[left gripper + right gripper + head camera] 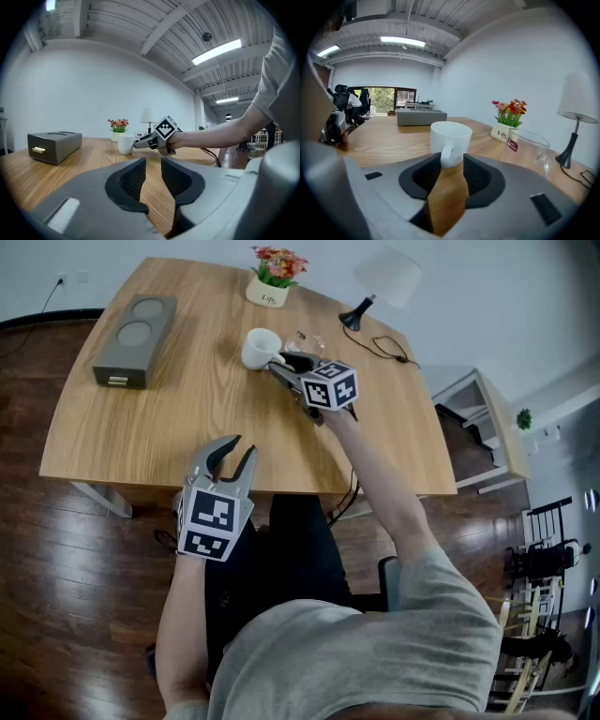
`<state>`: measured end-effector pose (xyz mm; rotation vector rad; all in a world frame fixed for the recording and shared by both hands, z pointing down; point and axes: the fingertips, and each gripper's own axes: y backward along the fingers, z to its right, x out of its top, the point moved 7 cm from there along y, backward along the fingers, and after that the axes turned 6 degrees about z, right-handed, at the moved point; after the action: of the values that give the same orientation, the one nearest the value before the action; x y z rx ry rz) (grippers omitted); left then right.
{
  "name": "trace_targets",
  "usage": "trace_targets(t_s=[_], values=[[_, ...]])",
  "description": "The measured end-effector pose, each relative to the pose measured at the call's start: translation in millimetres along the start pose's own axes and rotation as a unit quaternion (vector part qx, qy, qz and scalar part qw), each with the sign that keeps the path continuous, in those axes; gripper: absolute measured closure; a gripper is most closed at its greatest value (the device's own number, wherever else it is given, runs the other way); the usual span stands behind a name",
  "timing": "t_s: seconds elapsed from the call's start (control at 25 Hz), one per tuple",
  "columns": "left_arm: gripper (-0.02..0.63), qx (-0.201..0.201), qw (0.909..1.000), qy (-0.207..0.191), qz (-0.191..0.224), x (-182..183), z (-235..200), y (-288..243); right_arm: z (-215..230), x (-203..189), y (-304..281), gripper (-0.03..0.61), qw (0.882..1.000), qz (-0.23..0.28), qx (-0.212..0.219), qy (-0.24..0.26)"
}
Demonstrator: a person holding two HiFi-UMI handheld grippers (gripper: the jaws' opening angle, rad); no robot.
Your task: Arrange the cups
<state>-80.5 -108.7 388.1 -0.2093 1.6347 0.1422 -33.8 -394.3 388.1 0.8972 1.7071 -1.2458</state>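
Observation:
A white mug (pixel 260 346) (pixel 125 144) (pixel 450 136) stands upright on the wooden table (pixel 187 427), its handle turned toward my right gripper (pixel 277 362) (pixel 449 161). The right gripper's jaws are open, one on each side of the handle, and a sliver of gap shows beside it. Just right of the mug stands a clear glass cup (pixel 314 340) (pixel 529 145). My left gripper (pixel 237 448) (pixel 153 164) hovers over the table's near edge, open and holding nothing, pointing toward the mug and the right gripper (pixel 140 142).
A grey box (pixel 137 338) (pixel 54 145) (pixel 421 117) sits at the table's far left. A potted flower (pixel 272 287) (pixel 506 126) and a white lamp (pixel 384 282) (pixel 576 117) with its black cable (pixel 389 351) stand along the far edge.

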Motion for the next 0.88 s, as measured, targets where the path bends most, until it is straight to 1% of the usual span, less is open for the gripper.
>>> trace_targets(t_s=[0.08,0.32,0.36,0.4,0.52,0.64,0.76,0.88], values=[[0.517,-0.002,1.0,0.001,0.0,0.1,0.9,0.1,-0.5,0.5,1.9,0.439,1.0,-0.001,-0.009,0.006],[0.516,-0.005,1.0,0.003,-0.002,0.6,0.7,0.8,-5.5,7.1,4.6,0.439,0.999,-0.01,-0.026,0.026],[0.517,-0.005,1.0,0.003,-0.002,0.8,0.6,0.7,-5.6,8.0,4.4,0.448,0.999,-0.015,-0.028,0.03],[0.516,-0.005,1.0,0.003,-0.001,1.0,0.7,0.4,-5.3,8.8,4.6,0.493,0.999,-0.018,-0.03,0.029],[0.516,-0.005,1.0,0.005,0.001,1.4,1.4,-0.4,-4.3,11.6,6.0,0.511,0.999,-0.013,-0.029,0.006],[0.515,-0.005,0.9998,0.019,0.006,1.9,-0.2,0.3,-8.8,17.6,5.8,0.512,1.0,0.008,-0.023,-0.019],[0.516,-0.005,0.9994,0.033,0.013,3.3,-2.6,1.7,-18.6,27.1,0.2,0.512,0.998,0.031,0.001,-0.05],[0.517,-0.005,0.9991,0.039,0.016,4.0,-4.0,1.5,-28.0,45.6,-13.8,0.512,0.994,0.061,0.032,-0.085]])
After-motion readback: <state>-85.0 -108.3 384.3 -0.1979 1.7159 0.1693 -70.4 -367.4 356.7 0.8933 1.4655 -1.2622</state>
